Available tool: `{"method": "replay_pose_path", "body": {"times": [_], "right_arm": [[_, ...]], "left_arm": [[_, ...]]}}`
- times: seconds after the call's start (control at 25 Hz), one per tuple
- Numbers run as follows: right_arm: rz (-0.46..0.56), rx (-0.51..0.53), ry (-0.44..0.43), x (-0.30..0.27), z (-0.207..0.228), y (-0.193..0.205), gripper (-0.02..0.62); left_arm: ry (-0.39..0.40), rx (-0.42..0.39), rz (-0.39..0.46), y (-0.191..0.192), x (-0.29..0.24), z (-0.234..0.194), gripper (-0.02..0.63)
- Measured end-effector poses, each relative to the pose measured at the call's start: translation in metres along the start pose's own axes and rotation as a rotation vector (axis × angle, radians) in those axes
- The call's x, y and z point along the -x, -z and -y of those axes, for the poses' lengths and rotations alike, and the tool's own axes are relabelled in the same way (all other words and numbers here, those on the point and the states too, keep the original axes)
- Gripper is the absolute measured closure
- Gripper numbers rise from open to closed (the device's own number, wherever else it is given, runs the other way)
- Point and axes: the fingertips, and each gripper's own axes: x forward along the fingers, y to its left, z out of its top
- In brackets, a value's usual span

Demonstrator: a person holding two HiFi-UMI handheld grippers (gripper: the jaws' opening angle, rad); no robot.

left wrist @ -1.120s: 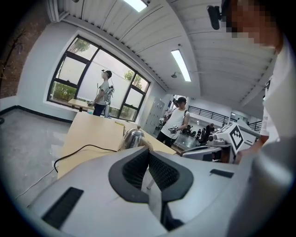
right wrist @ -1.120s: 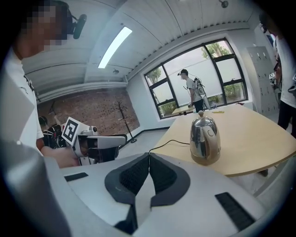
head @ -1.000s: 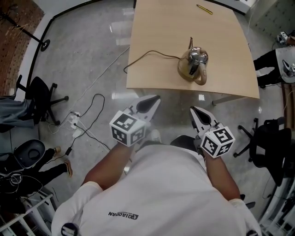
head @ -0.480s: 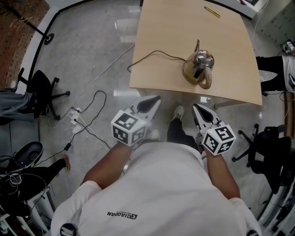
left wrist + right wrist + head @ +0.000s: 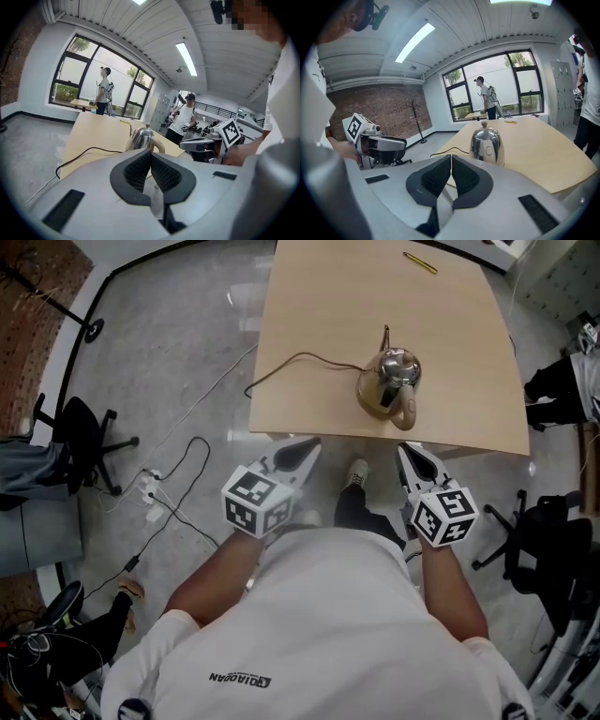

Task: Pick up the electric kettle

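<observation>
Steel electric kettle (image 5: pixel 391 381) stood upright by the counter's (image 5: pixel 309 296) near edge, handle (image 5: pixel 405 411) facing the person and what looked like the spout (image 5: pixel 385 334) pointing away, so its handle-to-spout line ran near-to-far. Approach step, nothing grasped: left claw (image 5: pixel 305 451) and right claw (image 5: pixel 412 457) were both shut, empty, short of the counter. Next: right claw must open and reach the handle.

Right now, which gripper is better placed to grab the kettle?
Right, probably. The right gripper lines up with the kettle, whose handle faces it; the left gripper is off to the side.
</observation>
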Motion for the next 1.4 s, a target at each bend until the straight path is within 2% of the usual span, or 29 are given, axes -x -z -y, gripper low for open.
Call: {"method": "replay_pose_path", "body": {"times": [0.2,0.24,0.28,0.36,0.76,1.0,1.2,1.4], "right_arm": [[-0.064,0.056,0.115,-0.014,0.054,0.006,0.559],[-0.078,0.074,0.137,-0.018,0.064,0.007,0.477],[-0.090,0.089,0.154,-0.022,0.072,0.007,0.433],[-0.110,0.108,0.169,-0.031,0.083,0.008,0.417],[-0.221,0.099,0.127,-0.085,0.097,0.042,0.414],[-0.231,0.089,0.137,-0.101,0.111,0.045,0.414],[-0.222,0.067,0.194,-0.096,0.138,0.045,0.416],[-0.231,0.090,0.138,-0.100,0.142,0.042,0.437]], "left_arm": [[-0.004,-0.008,-0.031,-0.003,-0.023,-0.009,0.611],[-0.004,-0.010,-0.038,-0.004,-0.028,-0.010,0.611],[-0.004,-0.012,-0.046,-0.004,-0.033,-0.012,0.611],[-0.005,-0.012,-0.062,-0.003,-0.043,-0.015,0.611],[-0.014,0.007,-0.114,-0.002,-0.079,-0.027,0.611],[-0.042,0.023,-0.125,-0.007,-0.086,-0.041,0.611],[-0.053,0.035,-0.127,-0.007,-0.090,-0.045,0.611],[-0.059,0.043,-0.117,-0.011,-0.096,-0.050,0.611]]}}
